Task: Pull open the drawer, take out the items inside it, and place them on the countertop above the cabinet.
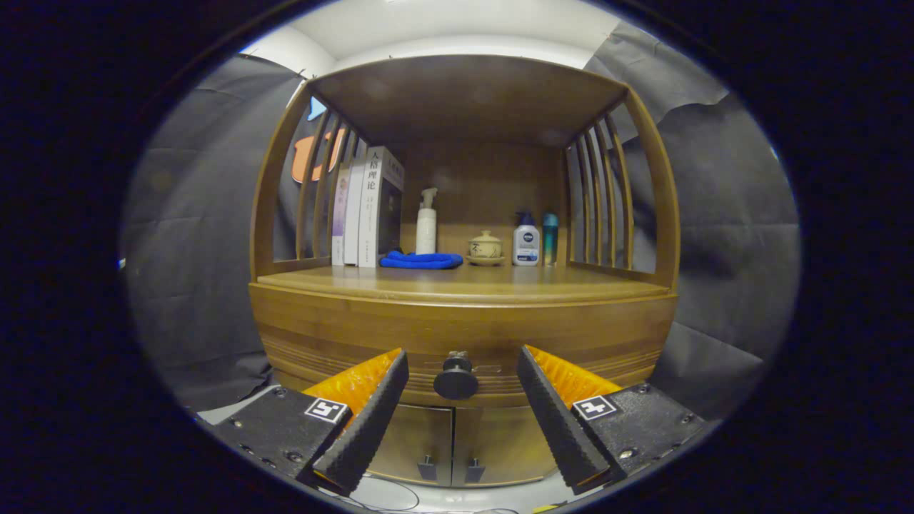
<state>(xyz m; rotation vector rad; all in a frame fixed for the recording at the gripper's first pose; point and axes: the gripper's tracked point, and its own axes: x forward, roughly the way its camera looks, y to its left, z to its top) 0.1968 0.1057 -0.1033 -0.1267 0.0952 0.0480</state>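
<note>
Black cloth hangs behind a wooden cabinet [464, 314] with a shelf top. On its table [457, 284] stand books [364, 207] on the left, then a white spray bottle [426, 223], a blue cloth [421, 260], a small lidded pot [485, 246] and two bottles [535, 240] on the right. Big Chinese letters run down one book's spine. The bottle labels are too small to read.

The drawer [464, 357] sits closed under the table. Its dark round knob [455, 378] is between the fingers, a bit farther off. The gripper [463, 407] is wide apart and holds nothing.

To do this step well, I think the gripper should go straight forward, close on the knob, then pull back level.
</note>
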